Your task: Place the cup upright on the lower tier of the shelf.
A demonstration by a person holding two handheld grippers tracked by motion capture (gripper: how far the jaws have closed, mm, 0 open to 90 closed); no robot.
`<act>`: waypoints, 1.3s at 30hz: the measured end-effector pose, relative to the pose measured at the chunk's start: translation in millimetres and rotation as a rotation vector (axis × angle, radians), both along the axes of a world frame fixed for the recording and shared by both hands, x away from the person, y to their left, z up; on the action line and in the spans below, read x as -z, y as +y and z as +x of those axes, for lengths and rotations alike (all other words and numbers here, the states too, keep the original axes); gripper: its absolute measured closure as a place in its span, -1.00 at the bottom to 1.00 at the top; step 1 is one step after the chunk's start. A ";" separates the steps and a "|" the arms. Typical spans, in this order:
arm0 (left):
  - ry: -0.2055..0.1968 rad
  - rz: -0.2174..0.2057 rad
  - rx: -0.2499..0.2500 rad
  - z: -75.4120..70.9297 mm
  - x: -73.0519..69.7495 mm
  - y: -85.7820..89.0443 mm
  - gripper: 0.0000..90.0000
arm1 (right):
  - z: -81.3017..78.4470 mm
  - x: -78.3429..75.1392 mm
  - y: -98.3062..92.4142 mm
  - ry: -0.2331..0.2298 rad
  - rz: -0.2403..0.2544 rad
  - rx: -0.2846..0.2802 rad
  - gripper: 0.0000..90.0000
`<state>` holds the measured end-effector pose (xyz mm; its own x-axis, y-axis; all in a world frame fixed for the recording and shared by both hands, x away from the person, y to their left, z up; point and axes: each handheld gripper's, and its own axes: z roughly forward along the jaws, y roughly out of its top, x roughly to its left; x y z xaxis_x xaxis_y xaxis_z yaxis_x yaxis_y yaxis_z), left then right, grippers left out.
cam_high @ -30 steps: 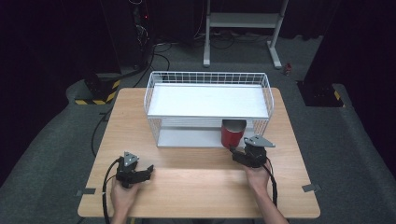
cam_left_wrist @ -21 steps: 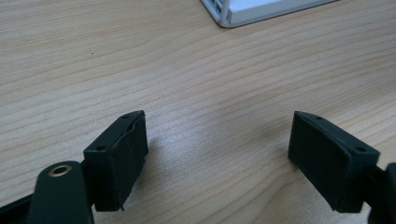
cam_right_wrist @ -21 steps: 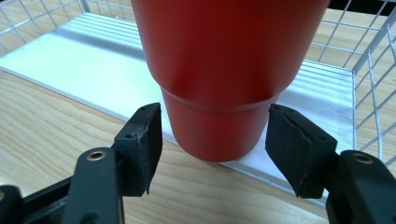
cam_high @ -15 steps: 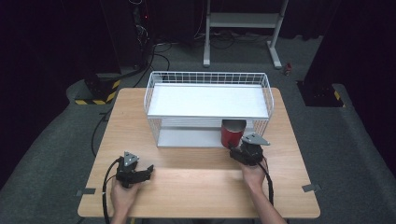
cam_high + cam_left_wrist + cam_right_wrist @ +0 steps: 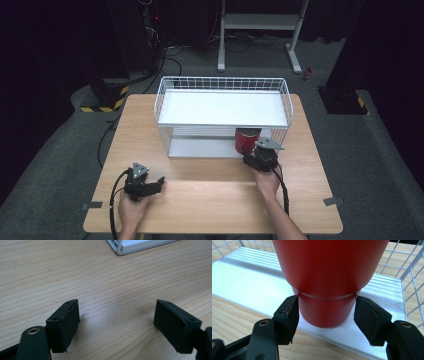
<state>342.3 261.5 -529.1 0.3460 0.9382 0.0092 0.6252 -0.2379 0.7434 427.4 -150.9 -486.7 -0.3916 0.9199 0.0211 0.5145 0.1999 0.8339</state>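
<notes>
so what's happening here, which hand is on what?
A person works two grippers at a wooden table. The right gripper is at the red cup, which stands on the lower shelf of the white wire rack. Its fingers flank the cup's narrow base and have just been closing; the left one looks in contact, the right shows a small gap. The left gripper rests open over bare wood, holding nothing.

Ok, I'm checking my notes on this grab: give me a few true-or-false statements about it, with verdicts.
1. The cup stands on the rack's lower shelf. True.
2. The left gripper holds the cup. False: its jaws are open over bare table.
3. The right gripper's jaws flank the cup's narrow base. True; they have just been closing on it.
4. The cup lies on its side. False: it stands upright.
</notes>
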 end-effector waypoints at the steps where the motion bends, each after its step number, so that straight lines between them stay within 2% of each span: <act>1: 0.001 0.000 0.001 0.0 -0.1 0.1 -0.53 | 1.6 0.0 0.2 -0.004 -0.005 -0.004 -0.17; 15: 0.000 0.000 0.000 0.0 0.0 0.0 -0.53 | 18.0 1.7 6.5 0.008 -0.015 0.024 -0.03; 24: 0.001 0.001 0.002 0.0 -0.1 0.1 -0.53 | 24.3 7.0 7.5 0.022 0.007 0.036 0.06; 36: 0.000 0.002 0.001 -0.1 -0.1 0.0 -0.53 | 34.9 7.5 8.9 0.019 -0.027 0.040 0.10; 39: 0.001 0.002 0.000 -0.1 -0.1 0.0 -0.53 | 36.0 6.8 9.8 0.030 -0.019 0.047 0.10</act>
<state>342.1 261.5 -529.1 0.3462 0.9381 0.0107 0.6255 -0.2393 0.7426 463.4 -141.1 -493.6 -0.3472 0.9377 0.0145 0.5480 0.1903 0.8145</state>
